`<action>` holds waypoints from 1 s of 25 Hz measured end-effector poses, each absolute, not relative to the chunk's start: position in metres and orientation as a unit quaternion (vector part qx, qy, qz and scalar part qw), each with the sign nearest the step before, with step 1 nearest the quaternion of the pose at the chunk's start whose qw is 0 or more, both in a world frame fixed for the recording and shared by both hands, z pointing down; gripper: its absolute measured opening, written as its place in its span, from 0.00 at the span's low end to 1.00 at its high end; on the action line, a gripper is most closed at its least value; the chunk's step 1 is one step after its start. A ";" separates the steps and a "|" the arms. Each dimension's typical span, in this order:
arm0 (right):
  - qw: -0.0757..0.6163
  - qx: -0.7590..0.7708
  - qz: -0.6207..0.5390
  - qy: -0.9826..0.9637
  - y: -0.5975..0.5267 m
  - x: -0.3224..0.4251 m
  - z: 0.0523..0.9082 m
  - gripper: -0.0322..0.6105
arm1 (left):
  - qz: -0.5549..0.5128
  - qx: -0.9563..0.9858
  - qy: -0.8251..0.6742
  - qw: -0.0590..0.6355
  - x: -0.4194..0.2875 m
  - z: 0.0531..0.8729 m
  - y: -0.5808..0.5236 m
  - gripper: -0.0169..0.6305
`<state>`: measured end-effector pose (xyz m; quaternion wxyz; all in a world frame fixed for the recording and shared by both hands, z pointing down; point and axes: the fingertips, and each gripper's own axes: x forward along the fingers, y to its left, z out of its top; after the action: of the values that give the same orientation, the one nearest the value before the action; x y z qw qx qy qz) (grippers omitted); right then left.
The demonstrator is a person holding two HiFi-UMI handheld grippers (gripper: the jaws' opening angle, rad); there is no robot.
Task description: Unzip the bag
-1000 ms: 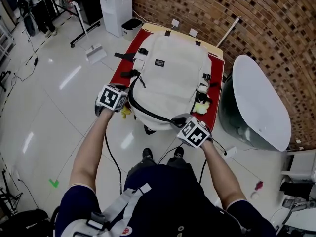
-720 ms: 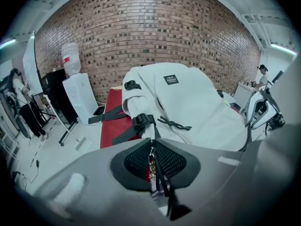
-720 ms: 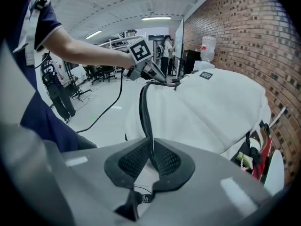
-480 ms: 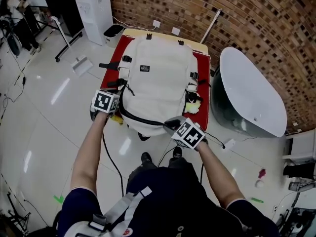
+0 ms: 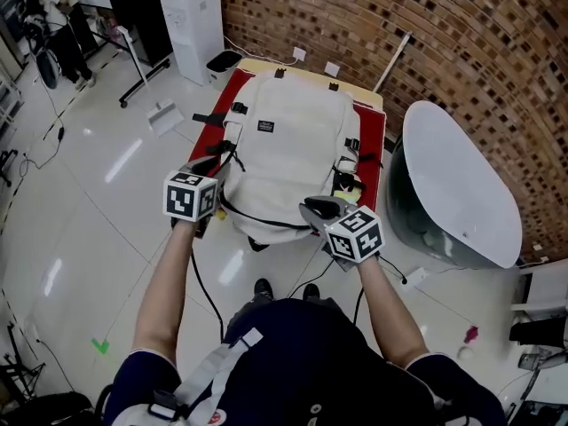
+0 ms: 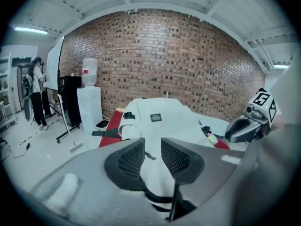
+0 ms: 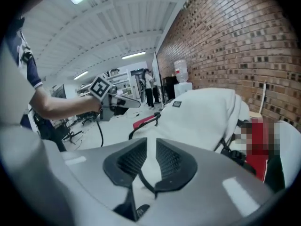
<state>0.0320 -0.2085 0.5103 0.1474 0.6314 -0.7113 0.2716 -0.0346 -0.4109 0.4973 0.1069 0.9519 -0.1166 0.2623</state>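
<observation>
A white backpack (image 5: 293, 149) lies flat on a red-topped table (image 5: 371, 131). A black zipper line (image 5: 266, 223) curves round its near end. My left gripper (image 5: 206, 165) hangs just off the bag's near left corner. Its jaws have just been opening and now stand apart with nothing between them (image 6: 151, 149). My right gripper (image 5: 319, 208) hovers above the near right corner. Its jaws have also just been opening and show a narrower gap (image 7: 151, 147). The bag (image 7: 202, 117) and its black zipper line show below and behind that gap, not pinched. Each gripper view shows the other gripper across the bag.
A grey oval tub (image 5: 453, 185) stands right of the table. A yellow toy (image 5: 348, 189) sits in the bag's right side pocket. A white water dispenser (image 5: 197, 16), a small bin and a dustpan (image 5: 164, 114) are at back left. Cables trail on the floor.
Both grippers have lifted up off the bag's near edge, and their jaws have spread apart. The right gripper has rolled. The bag lies as before.
</observation>
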 end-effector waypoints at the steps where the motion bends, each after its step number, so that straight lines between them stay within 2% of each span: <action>1: 0.131 0.641 0.261 -0.709 -0.210 0.039 0.499 0.12 | 0.248 0.956 -0.113 0.110 -0.033 0.486 -0.398 0.17; 3: 0.100 0.655 0.241 -0.709 -0.213 0.051 0.478 0.06 | 0.220 0.964 -0.105 0.107 -0.026 0.466 -0.371 0.03; 9: 0.050 0.662 0.183 -0.725 -0.220 0.063 0.424 0.06 | 0.153 0.975 -0.092 0.135 -0.005 0.425 -0.309 0.03; 14: 0.047 0.638 0.133 -0.757 -0.221 0.055 0.379 0.05 | 0.096 0.979 -0.082 0.163 0.007 0.392 -0.275 0.03; 18: 0.020 0.636 0.105 -0.764 -0.220 0.054 0.353 0.05 | 0.087 0.982 -0.073 0.148 0.015 0.376 -0.254 0.03; 25: 0.004 0.640 0.112 -0.760 -0.210 0.055 0.359 0.05 | 0.093 0.981 -0.072 0.153 0.014 0.379 -0.233 0.03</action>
<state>0.0545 -0.2104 0.3591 0.0044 0.6397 -0.7604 0.1120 0.0140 -0.2327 0.3789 0.1531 0.9812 -0.0716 0.0928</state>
